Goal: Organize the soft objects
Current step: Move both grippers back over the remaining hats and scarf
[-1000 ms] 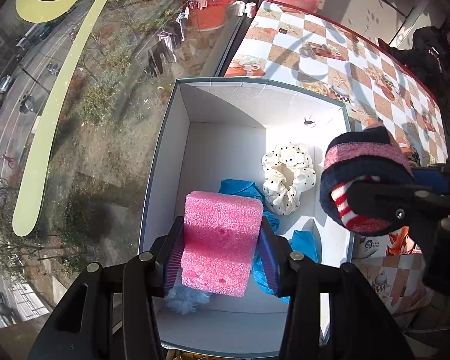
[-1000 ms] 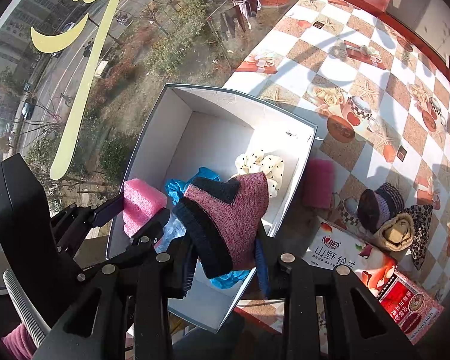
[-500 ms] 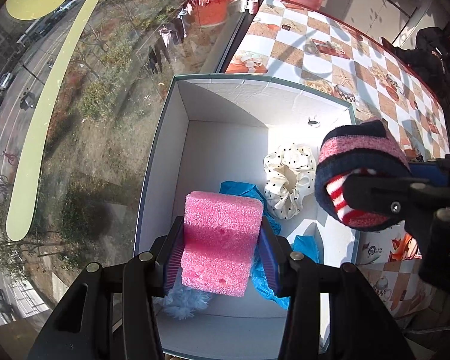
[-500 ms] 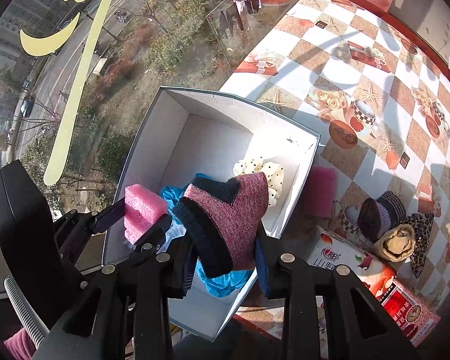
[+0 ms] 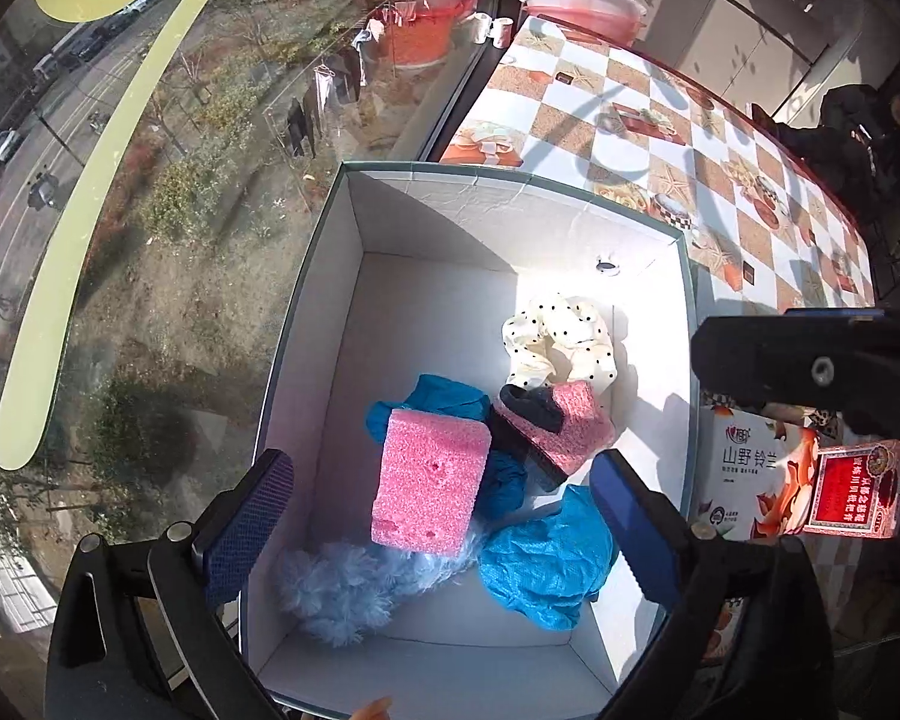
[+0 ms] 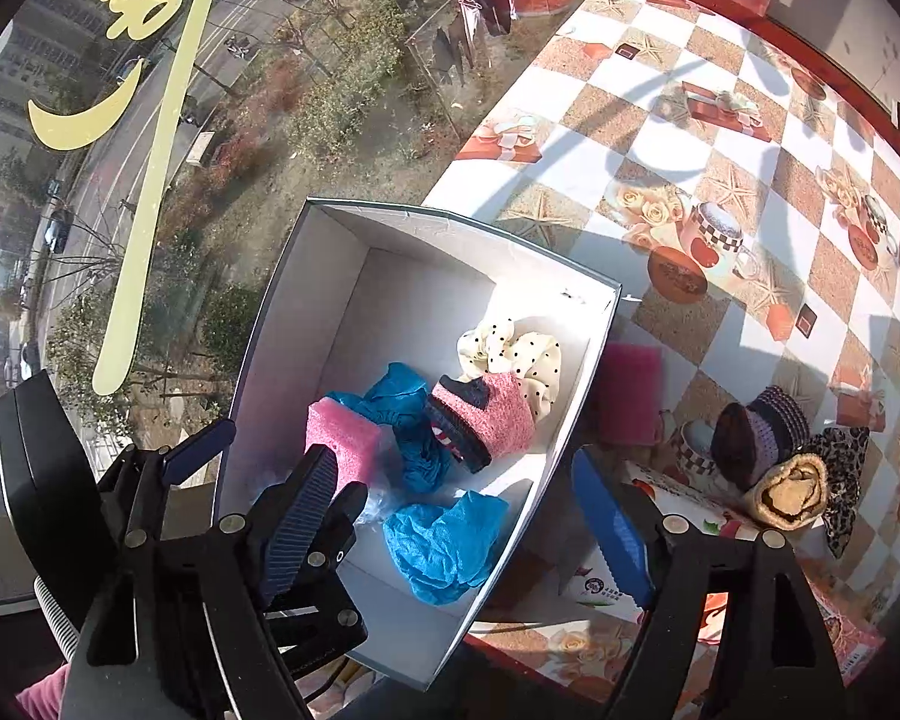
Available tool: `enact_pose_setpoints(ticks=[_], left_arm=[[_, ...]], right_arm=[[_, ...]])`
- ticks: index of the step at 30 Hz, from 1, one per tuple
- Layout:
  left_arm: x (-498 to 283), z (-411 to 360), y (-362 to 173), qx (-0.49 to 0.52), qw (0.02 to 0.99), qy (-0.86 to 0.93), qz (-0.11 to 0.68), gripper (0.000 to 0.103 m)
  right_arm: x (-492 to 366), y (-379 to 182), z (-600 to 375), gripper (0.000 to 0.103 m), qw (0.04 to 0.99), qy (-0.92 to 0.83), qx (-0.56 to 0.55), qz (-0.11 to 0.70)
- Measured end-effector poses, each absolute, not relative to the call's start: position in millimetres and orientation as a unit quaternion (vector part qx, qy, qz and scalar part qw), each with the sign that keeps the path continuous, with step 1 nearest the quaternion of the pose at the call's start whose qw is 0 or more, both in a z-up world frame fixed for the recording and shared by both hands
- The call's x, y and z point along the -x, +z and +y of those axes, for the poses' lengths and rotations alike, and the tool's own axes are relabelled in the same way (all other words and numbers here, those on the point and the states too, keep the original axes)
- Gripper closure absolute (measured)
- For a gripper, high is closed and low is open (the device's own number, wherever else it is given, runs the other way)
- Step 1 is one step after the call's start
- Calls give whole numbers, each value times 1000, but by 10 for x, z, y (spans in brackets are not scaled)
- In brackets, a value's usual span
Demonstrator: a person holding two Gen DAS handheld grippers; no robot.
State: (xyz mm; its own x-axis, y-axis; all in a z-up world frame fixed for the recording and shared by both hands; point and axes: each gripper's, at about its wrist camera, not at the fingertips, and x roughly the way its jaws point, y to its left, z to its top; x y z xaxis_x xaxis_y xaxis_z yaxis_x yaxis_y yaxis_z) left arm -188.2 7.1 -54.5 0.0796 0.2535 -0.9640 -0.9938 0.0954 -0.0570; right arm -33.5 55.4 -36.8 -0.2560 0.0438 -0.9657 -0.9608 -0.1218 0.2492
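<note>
A white box [image 5: 510, 180] [image 6: 450, 216] stands by the window. Inside lie a pink sponge [image 5: 429, 486] [image 6: 342, 432], a pink and navy sock [image 5: 561, 432] [image 6: 492, 420], a polka-dot scrunchie [image 5: 561, 342] [image 6: 510, 348], blue cloths [image 5: 546, 558] [image 6: 444, 540] and a pale blue fluffy thing [image 5: 342, 594]. My left gripper [image 5: 441, 522] hangs over the sponge, its jaws opening wide, pads clear of it. My right gripper [image 6: 456, 525] is over the box's near right part, jaws opening, nothing pressed between them.
On the chequered tablecloth right of the box lie another pink sponge [image 6: 630, 390], a rolled dark sock [image 6: 756, 432], a tan roll [image 6: 786, 492] and a leopard-print cloth [image 6: 840, 468]. A printed carton [image 5: 750, 462] and a red packet [image 5: 858, 492] sit nearby. A window pane runs along the left.
Both grippers have opened. The pink sponge dropped from the left one and the sock from the right one; both now lie in the box on the blue cloths.
</note>
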Motion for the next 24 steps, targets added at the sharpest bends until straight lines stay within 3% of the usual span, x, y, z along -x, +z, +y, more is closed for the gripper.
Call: enact_pose_setpoints(ticks=[5, 14, 24], left_arm=[[1694, 158, -314, 422, 640, 498, 405, 0], [731, 405, -73, 380, 696, 421, 440, 0], [-325, 876, -623, 414, 671, 338, 514, 0]], right_arm=[[-59, -260, 553, 21, 427, 581, 425, 548], [-1210, 62, 368, 21, 478, 528, 361, 602], [-2431, 147, -58, 21, 530, 462, 286, 651]])
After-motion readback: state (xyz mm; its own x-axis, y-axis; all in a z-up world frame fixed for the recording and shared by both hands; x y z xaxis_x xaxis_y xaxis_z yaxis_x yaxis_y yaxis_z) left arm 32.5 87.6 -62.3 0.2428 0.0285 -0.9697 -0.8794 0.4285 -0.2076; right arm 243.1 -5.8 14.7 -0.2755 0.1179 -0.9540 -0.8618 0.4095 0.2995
